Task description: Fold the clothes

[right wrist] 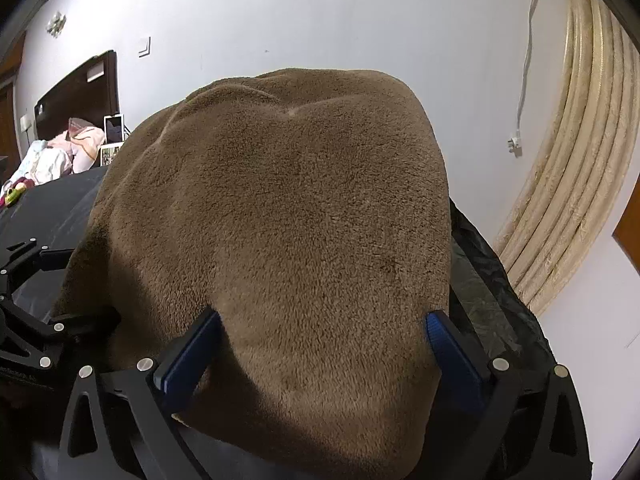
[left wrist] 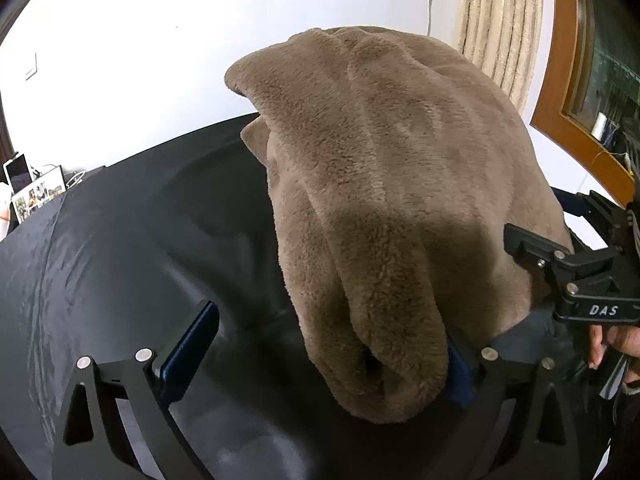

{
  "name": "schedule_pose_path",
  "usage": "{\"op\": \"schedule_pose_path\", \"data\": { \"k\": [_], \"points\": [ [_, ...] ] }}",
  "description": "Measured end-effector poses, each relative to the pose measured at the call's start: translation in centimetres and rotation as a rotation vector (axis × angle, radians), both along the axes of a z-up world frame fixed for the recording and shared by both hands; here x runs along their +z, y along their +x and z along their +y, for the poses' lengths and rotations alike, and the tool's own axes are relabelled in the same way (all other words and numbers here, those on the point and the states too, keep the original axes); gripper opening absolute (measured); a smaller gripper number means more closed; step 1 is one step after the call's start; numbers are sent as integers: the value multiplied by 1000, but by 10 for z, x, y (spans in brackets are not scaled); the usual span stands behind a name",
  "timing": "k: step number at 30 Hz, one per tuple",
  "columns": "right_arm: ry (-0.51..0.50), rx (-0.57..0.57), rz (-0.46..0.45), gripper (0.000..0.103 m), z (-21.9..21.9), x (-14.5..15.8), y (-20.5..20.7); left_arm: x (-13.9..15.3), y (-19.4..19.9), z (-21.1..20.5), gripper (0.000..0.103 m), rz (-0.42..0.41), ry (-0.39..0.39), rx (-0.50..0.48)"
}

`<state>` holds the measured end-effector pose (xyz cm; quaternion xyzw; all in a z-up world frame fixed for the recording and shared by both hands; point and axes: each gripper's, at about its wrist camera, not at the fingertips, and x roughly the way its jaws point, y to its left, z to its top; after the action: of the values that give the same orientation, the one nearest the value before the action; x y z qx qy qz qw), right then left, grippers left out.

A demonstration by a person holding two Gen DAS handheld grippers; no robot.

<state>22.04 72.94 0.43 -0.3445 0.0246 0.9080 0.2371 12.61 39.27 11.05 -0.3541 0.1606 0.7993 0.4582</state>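
A brown fleece garment [left wrist: 384,184] lies heaped on a black cover [left wrist: 132,248]. My left gripper [left wrist: 324,360] stands open at the garment's near end. A rolled fold lies between its jaws against the right blue pad [left wrist: 460,372], while the left pad [left wrist: 188,352] is clear of the cloth. In the right wrist view the fleece garment [right wrist: 288,216] fills the gap of my right gripper [right wrist: 320,352], whose jaws stand wide along its two sides without squeezing it. My right gripper [left wrist: 560,236] shows at the left view's right edge, held by a hand [left wrist: 612,344]. My left gripper [right wrist: 52,288] shows at the right view's left edge.
The black cover [right wrist: 44,216] spreads left of the garment and crumples at its right edge [right wrist: 488,272]. A bed with pillows [right wrist: 60,152] and a dark headboard [right wrist: 76,88] stands at the back left. Framed photos [left wrist: 36,196], a cream curtain [right wrist: 580,168], a wooden frame [left wrist: 568,92] and a hanging plug [right wrist: 516,142] line the walls.
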Motion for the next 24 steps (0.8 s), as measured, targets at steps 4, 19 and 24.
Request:
{"op": "schedule_pose_path", "data": {
  "k": [4, 19, 24],
  "points": [
    [-15, -9, 44, 102, 0, 12, 6, 2, -3, -8, 102, -16, 3, 13],
    [-7, -107, 18, 102, 13, 12, 8, 9, -5, -30, 102, -11, -8, 22],
    [-17, -109, 2, 102, 19, 4, 14, 10, -7, -38, 102, -18, -10, 19]
  ]
}}
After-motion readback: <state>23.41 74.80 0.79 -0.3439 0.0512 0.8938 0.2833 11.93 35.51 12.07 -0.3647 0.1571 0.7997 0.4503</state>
